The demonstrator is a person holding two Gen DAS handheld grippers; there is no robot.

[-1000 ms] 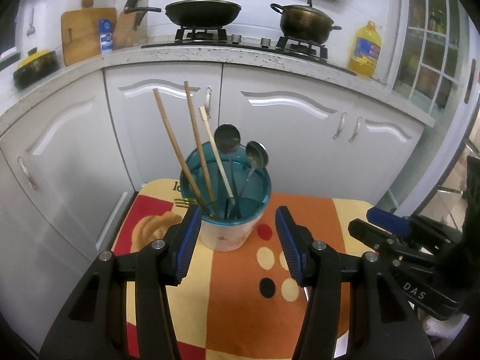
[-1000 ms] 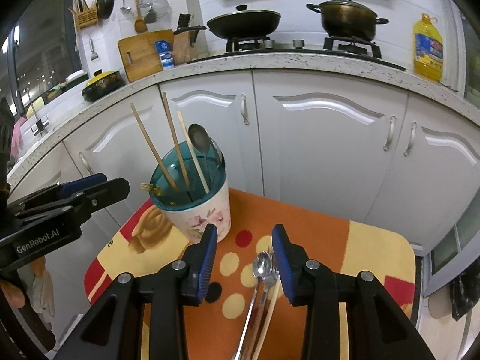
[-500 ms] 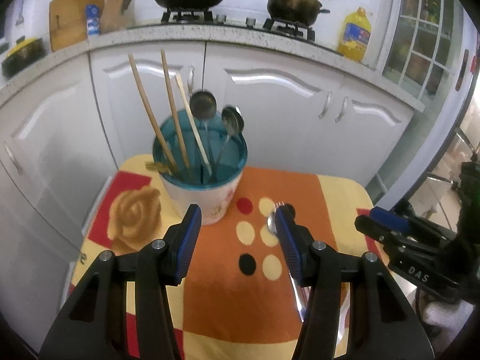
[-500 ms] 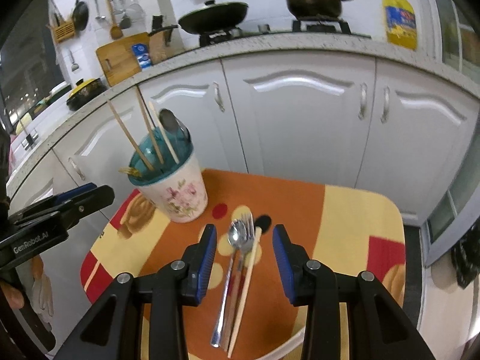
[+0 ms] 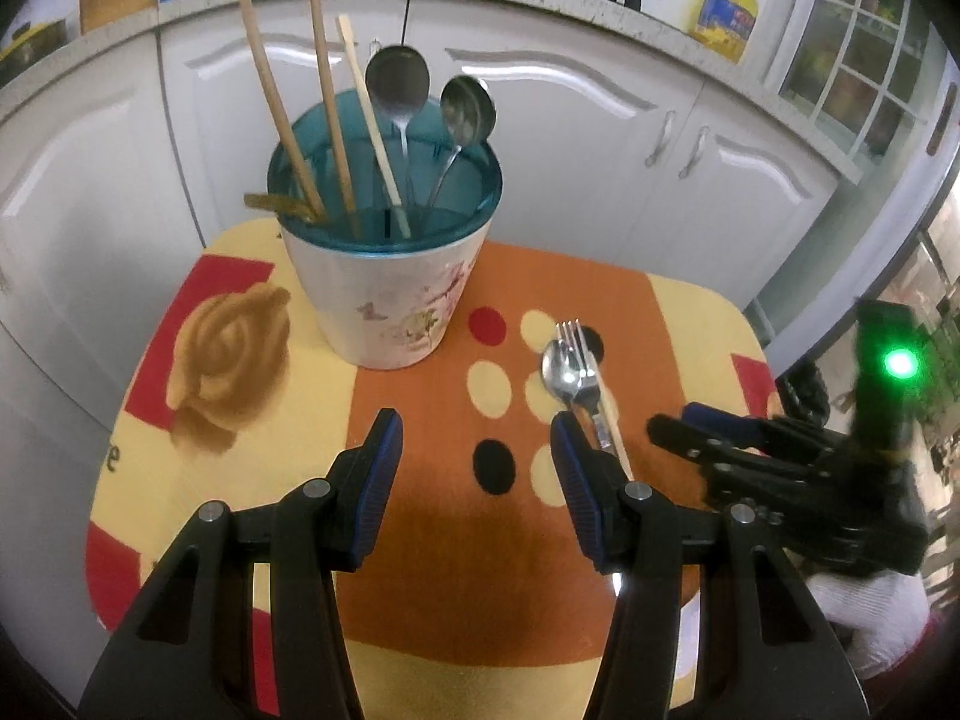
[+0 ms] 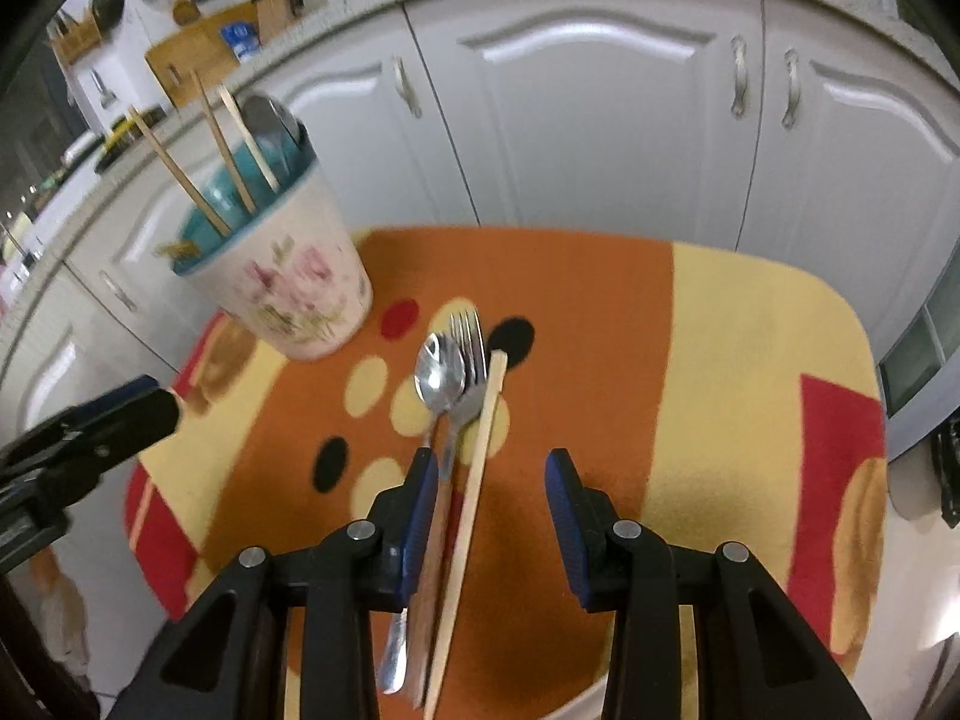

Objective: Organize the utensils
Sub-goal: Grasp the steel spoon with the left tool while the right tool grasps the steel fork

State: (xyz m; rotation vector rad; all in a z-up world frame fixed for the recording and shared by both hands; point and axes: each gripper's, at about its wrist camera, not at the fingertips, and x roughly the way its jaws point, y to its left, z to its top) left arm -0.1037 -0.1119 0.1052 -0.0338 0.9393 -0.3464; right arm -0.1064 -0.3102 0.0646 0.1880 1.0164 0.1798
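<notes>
The utensils to organize lie in a small bundle on the worktop (image 5: 420,570): a spoon (image 5: 559,369), a fork (image 5: 576,354) and a pale chopstick (image 5: 612,420), side by side and touching. In the left wrist view they rest to the right of the holder cup (image 5: 390,276), which already has chopsticks and spoons standing in it. The left gripper (image 5: 474,474) hangs over bare cloth, about half open, with nothing between its pads. The right gripper (image 5: 708,438) shows at the right edge, near the bundle.

In the right wrist view the right gripper (image 6: 486,501) is low above the handles, partly open and holding nothing. The chopstick (image 6: 474,480) runs through the gap between its fingers, while the spoon (image 6: 441,372) and fork (image 6: 471,360) handles pass close to or under the left pad; the blur makes this hard to judge.

The step in hand seems to be the approach for picking up. The next move probably calls for centering on one piece, closing on it, then lifting it to the holder cup (image 6: 282,276).
</notes>
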